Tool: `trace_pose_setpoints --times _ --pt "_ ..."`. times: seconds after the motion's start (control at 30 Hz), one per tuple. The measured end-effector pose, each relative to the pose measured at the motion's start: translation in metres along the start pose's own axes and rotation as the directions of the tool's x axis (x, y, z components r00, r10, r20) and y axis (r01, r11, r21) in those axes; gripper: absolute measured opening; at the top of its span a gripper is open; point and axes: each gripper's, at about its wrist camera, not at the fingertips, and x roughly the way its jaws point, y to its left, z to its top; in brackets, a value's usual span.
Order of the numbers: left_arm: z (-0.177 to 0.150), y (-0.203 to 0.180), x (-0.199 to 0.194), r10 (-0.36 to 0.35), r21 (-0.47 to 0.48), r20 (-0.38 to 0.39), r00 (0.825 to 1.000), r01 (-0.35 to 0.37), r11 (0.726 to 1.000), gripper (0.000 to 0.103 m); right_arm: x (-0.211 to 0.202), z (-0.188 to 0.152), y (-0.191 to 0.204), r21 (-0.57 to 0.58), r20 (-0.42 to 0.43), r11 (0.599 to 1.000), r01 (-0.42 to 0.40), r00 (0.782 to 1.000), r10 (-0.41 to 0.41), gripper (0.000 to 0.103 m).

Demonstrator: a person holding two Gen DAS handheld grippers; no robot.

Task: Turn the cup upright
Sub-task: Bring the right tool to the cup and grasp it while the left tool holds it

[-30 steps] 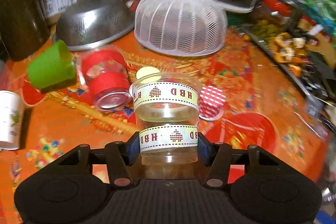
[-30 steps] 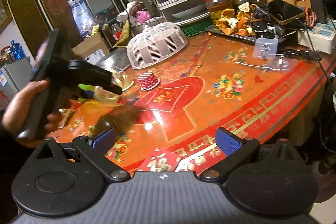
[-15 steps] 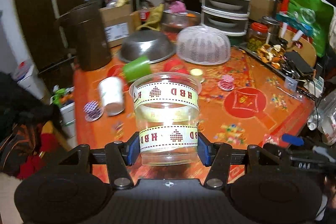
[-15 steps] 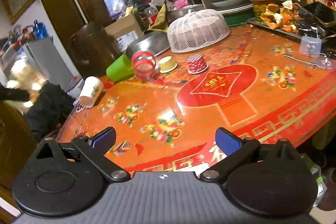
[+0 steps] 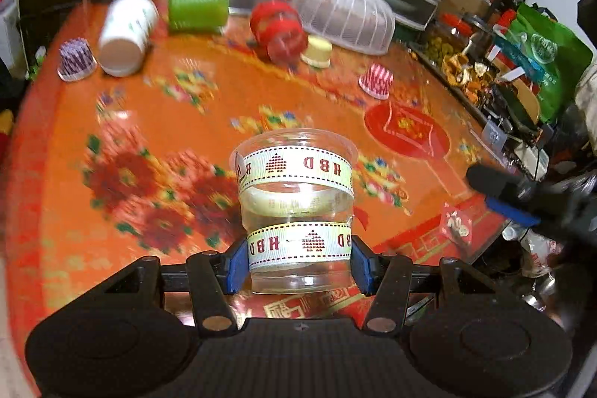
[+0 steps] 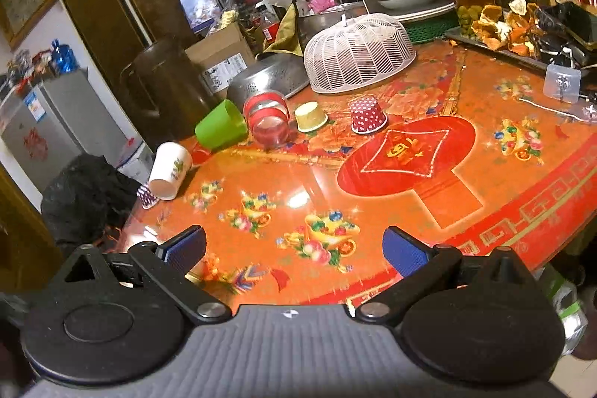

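My left gripper (image 5: 298, 262) is shut on a clear plastic cup (image 5: 296, 204) with two cream "HBD" ribbon bands. I hold the cup by its lower band, open rim up, above the near part of the orange table (image 5: 156, 144). My right gripper (image 6: 294, 250) is open and empty, above the table's near edge; it also shows at the right of the left wrist view (image 5: 511, 200). Other cups lie on their sides farther back: a white cup (image 6: 169, 170), a green cup (image 6: 220, 129) and a clear cup with red bands (image 6: 268, 122).
Small paper cups stand rim down: red dotted (image 6: 367, 114), yellow (image 6: 311, 116), purple (image 6: 147, 196). A white mesh food cover (image 6: 358, 53), a steel colander (image 6: 268, 77) and a dark jug (image 6: 164, 81) stand behind. A tray of peels (image 6: 496, 28) lines the right edge.
My left gripper has swung forward and down with the clear cup, from high above the table edge to low over its near part. The right gripper has hardly moved.
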Motion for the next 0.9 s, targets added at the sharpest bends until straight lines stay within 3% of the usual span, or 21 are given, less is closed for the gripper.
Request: trace_pose_setpoints --times 0.13,0.23,0.37,0.43,0.73,0.9 --pt "-0.008 -0.004 0.009 -0.015 -0.002 -0.004 1.0 0.015 1.0 0.058 0.015 0.005 0.014 -0.042 -0.079 0.999 -0.007 0.997 0.003 0.102" --pt "-0.011 -0.007 0.011 -0.019 0.011 0.01 1.0 0.018 1.0 0.058 0.035 0.007 0.03 -0.058 -0.18 0.996 -0.066 0.982 0.055 0.102" --pt "-0.011 -0.002 0.008 -0.042 -0.014 0.019 0.999 0.042 0.999 0.058 0.064 0.009 0.038 0.045 -0.297 0.986 -0.16 0.94 0.166 0.102" --pt "-0.012 0.002 0.007 -0.05 -0.015 0.021 0.999 0.05 0.999 0.058 0.076 0.007 0.041 0.093 -0.34 0.979 -0.181 0.918 0.203 0.096" --pt "-0.013 0.009 0.005 -0.078 -0.038 0.023 0.997 0.079 0.996 0.058 0.104 0.009 0.059 0.111 -0.456 0.982 -0.154 0.87 0.188 0.077" --pt "-0.014 0.012 0.004 -0.092 -0.052 0.026 0.995 0.093 0.994 0.058 0.11 0.015 0.061 0.106 -0.477 0.986 -0.13 0.863 0.165 0.071"
